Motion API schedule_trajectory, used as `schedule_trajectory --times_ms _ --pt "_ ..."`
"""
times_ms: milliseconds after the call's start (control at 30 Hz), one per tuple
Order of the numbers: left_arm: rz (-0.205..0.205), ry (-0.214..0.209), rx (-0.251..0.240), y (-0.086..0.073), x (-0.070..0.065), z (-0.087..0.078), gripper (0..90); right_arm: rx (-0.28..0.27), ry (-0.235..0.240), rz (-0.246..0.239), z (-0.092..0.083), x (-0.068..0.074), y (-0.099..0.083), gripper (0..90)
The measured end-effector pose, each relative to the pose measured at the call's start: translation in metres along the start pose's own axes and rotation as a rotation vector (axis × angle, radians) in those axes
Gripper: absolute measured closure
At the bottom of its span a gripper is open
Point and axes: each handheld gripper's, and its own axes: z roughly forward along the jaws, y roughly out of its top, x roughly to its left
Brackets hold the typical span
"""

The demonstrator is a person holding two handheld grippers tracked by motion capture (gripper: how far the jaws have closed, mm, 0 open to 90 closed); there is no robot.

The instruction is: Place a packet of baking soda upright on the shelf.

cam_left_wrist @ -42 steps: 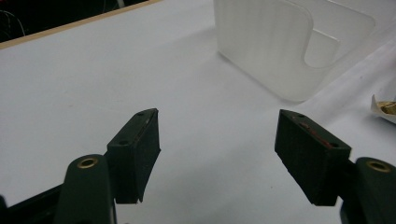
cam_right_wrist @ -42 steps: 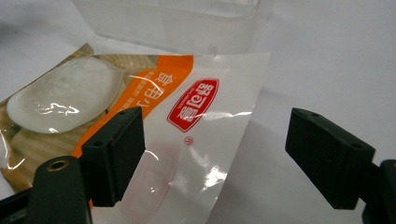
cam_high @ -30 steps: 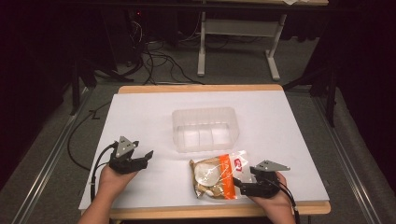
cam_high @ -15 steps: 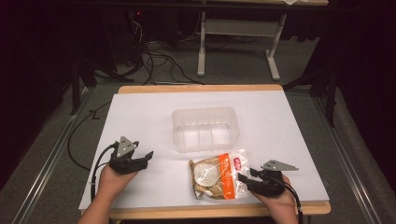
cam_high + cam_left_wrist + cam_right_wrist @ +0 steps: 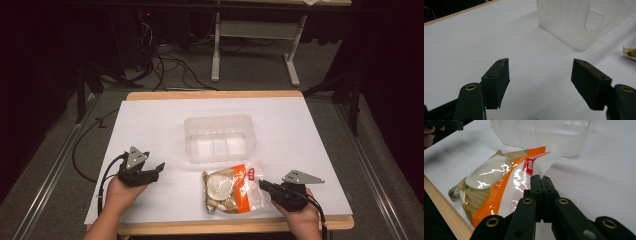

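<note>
Meanwhile, right tongs (image 5: 541, 181) pinch the snack bag (image 5: 499, 192); left tongs (image 5: 541, 85) gape.

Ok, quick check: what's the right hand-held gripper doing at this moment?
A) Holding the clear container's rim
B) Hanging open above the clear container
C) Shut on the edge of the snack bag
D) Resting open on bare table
C: in the right gripper view the right hand-held gripper has its jaws pressed together on the white edge of the snack bag, which lies beside the clear container.

My two black grippers, left (image 5: 159, 167) and right (image 5: 263, 186), over a white table (image 5: 300, 125) with a pale wood edge; frosted clear tub (image 5: 220, 137); orange, white and clear snack bag (image 5: 231, 187) with a red label
</note>
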Motion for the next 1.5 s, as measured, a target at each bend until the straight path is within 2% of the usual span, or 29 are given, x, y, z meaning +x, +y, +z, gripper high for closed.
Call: schedule_trajectory --times_ms 133,200,500,700,767,867,967,1133,1200,1233,1300,1400,1433,1500 --pt "0.000 0.000 0.001 0.000 0.000 0.000 31.3 -0.016 -0.008 -0.012 -0.003 0.001 0.003 90.0" --pt "0.001 0.000 0.002 0.000 0.000 0.000 31.3 -0.022 -0.016 0.002 -0.005 -0.001 0.003 90.0" --pt "0.004 -0.001 0.003 0.000 0.000 0.000 31.4 -0.078 -0.049 0.052 -0.021 -0.019 0.004 90.0" --pt "0.005 0.000 0.003 0.000 0.000 0.000 31.4 -0.095 -0.077 0.068 -0.028 -0.027 0.005 90.0" --pt "0.005 0.000 0.003 0.000 0.000 0.000 31.4 -0.105 -0.094 0.084 -0.033 -0.035 0.004 90.0" --pt "0.006 -0.001 0.004 0.000 0.000 0.000 31.4 -0.106 -0.082 0.109 -0.035 -0.041 0.003 90.0" --pt "0.008 -0.004 0.009 0.000 0.000 0.001 31.4 -0.124 -0.038 0.154 -0.036 -0.045 -0.003 88.3" --pt "0.014 -0.007 0.015 -0.001 -0.001 0.002 31.4 -0.145 -0.014 0.139 -0.037 -0.042 -0.003 82.6" --pt "0.015 -0.007 0.018 -0.001 -0.001 0.002 31.4 -0.150 0.002 0.129 -0.037 -0.040 -0.003 79.0" --pt "0.015 -0.008 0.018 -0.001 -0.001 0.002 31.4 -0.161 0.022 0.127 -0.038 -0.036 -0.002 74.0" --pt "0.016 -0.008 0.018 -0.001 -0.001 0.003 31.4 -0.160 0.026 0.120 -0.038 -0.034 -0.002 72.1" --pt "0.018 -0.008 0.019 -0.001 -0.001 0.003 31.4 -0.175 0.032 0.090 -0.039 -0.024 0.000 63.1" --pt "0.018 -0.009 0.020 -0.001 -0.001 0.003 31.5 -0.179 0.024 0.067 -0.038 -0.018 0.001 57.6" --pt "0.018 -0.008 0.021 -0.001 -0.001 0.002 31.5 -0.179 0.015 0.050 -0.038 -0.014 0.002 54.5"
